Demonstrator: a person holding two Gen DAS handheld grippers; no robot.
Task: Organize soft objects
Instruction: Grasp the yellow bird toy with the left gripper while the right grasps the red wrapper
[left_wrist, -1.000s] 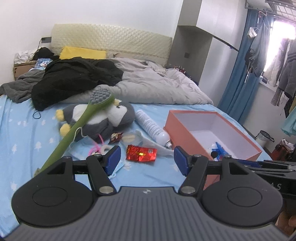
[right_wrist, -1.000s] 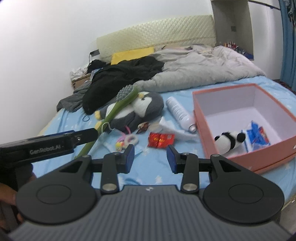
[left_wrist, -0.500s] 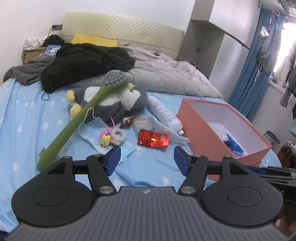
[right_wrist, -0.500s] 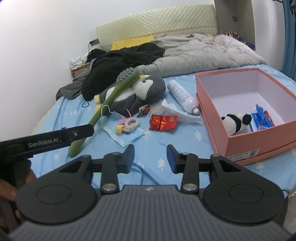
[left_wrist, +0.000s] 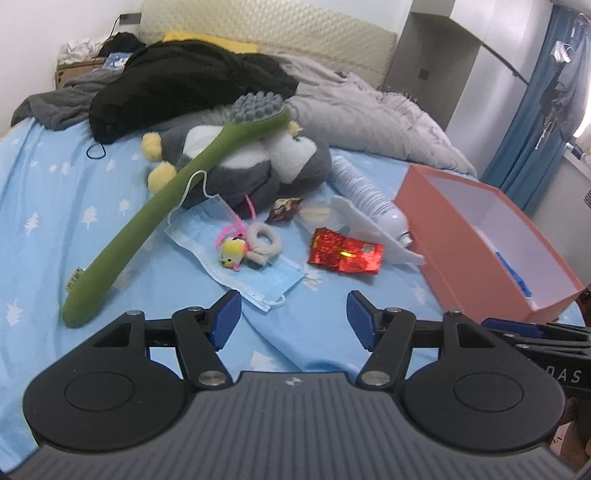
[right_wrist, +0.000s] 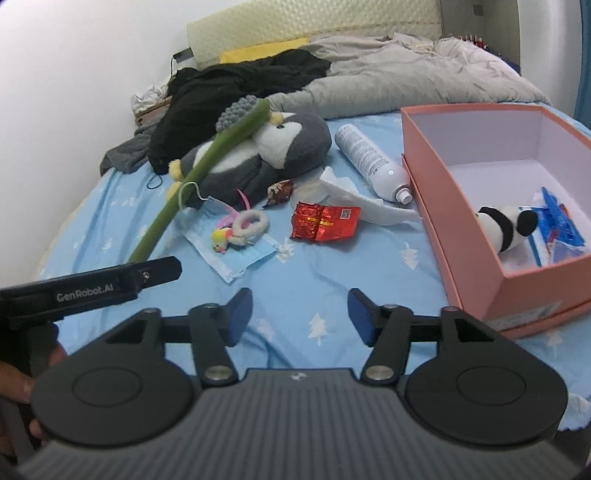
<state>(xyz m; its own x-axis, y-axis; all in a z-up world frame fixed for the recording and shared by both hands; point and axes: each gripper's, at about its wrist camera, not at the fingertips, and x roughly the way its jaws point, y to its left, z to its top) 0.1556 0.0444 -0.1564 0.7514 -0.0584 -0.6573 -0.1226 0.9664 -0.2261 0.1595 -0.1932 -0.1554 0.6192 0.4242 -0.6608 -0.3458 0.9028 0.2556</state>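
Your left gripper (left_wrist: 293, 314) is spread and empty; your right gripper (right_wrist: 300, 314), its jaws just opened wider, holds nothing. Beyond lie a face mask (right_wrist: 229, 240), red wrapper (right_wrist: 323, 221), then the penguin plush (right_wrist: 273, 147). A panda plush (right_wrist: 506, 227) rests inside the orange box (right_wrist: 461, 206).

Left wrist view: mounted behind the left gripper (left_wrist: 293, 314), angled down over the blue bed sheet (left_wrist: 48, 192), near the clutter, orange box (left_wrist: 436, 218) at right edge. Right wrist view: mounted behind the right gripper (right_wrist: 299, 314), same downward tilt, set further right, looking into the orange box (right_wrist: 454, 206). Shared by both: penguin plush (left_wrist: 258, 162), green brush (left_wrist: 155, 218), face mask (left_wrist: 236, 266), red wrapper (left_wrist: 345, 253), spray bottle (left_wrist: 365, 195).
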